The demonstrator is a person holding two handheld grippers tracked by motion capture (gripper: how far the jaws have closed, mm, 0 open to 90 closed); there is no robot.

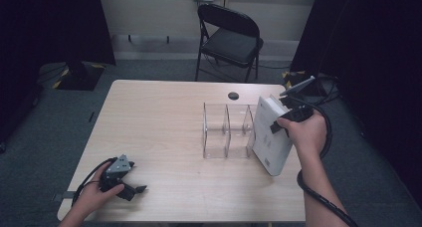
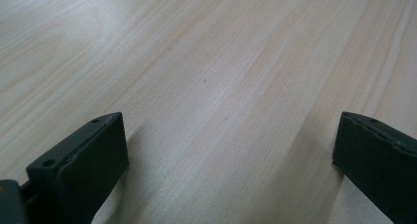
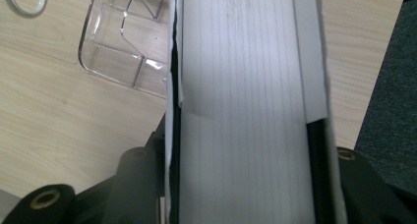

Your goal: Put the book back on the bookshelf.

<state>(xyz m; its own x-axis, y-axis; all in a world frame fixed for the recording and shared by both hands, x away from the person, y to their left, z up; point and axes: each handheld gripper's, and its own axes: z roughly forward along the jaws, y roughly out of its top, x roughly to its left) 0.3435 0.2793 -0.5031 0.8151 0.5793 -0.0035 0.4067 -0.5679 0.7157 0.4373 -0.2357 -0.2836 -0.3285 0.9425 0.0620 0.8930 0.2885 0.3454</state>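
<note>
Where clamped upright, thick white book [image 1: 271, 135]

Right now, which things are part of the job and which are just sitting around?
Part of the job:
- white book, clamped in the right gripper
- clear divider rack, right beside the book

Just there:
- left gripper, open, resting on the table
- black folding chair behind the table
</note>
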